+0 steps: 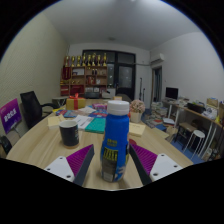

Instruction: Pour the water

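A blue plastic bottle (115, 145) with a white cap and a yellow-and-black label stands on the light wooden table (40, 145), leaning slightly. It sits between the two fingers of my gripper (111, 150). The gripper is open: the right purple pad (143, 160) lies close by the bottle's side, while the left pad (80, 160) shows a small gap of table. A black cup (69, 131) stands on the table ahead and to the left of the left finger, apart from the bottle.
Beyond the bottle the table holds a teal sheet (95, 125), papers and an orange box (75, 102). A black chair (31, 106) and a purple one (10, 117) stand at the left. A desk with chairs (195, 125) is at the right, shelves (88, 72) at the back wall.
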Action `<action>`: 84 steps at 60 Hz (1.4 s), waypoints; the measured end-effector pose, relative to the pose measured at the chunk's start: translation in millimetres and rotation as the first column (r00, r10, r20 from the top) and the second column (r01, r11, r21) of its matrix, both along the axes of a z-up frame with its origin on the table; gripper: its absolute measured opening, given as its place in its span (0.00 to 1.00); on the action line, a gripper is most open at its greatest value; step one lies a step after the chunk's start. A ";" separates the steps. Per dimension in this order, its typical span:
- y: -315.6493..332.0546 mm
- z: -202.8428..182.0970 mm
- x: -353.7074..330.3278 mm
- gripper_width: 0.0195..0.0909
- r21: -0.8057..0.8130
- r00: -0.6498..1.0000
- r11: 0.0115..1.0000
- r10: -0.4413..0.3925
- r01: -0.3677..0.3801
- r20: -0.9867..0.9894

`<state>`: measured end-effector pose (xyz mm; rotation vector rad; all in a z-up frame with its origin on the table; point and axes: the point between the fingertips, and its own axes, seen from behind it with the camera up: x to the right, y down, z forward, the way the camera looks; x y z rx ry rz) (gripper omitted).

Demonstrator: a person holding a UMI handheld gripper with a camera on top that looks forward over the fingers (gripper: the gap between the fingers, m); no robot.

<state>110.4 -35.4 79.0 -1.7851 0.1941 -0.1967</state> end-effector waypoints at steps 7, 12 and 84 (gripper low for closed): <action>32.8 -6.8 12.1 0.85 0.009 0.999 1.000 -0.023 0.023 0.043; 40.6 -11.7 19.9 0.56 0.022 0.997 0.999 -0.051 0.050 0.064; 222.0 101.0 -27.0 0.39 -0.447 -0.589 0.886 0.429 0.126 0.685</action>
